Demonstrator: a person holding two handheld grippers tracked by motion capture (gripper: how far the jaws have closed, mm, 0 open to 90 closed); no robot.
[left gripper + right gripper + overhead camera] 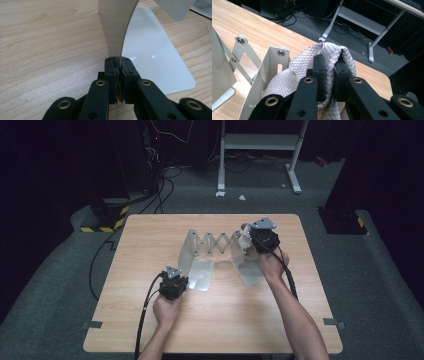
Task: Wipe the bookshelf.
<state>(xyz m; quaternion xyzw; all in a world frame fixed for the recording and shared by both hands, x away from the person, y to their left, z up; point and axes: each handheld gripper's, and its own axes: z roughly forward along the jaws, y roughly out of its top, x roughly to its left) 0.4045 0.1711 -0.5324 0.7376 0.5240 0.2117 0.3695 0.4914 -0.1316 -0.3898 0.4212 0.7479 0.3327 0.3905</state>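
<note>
A grey metal expanding rack (216,243) stands mid-table, its scissor links joining two L-shaped end plates. My left gripper (180,277) is at the left end plate (190,251). In the left gripper view the left gripper (119,62) is shut on that upright plate's (116,30) thin edge, beside the flat foot (155,57). My right gripper (251,241) is at the rack's right end. There the right gripper (329,61) is shut on a white quilted cloth (299,67), which is bunched over its jaws and lies against the right end plate (268,67). Scissor links (238,48) show to the left.
The wooden table (150,235) has bare room at its front and left. Behind it on the dark floor stand a white metal frame (260,142), loose cables (162,185) and a yellow-and-black striped block (107,215).
</note>
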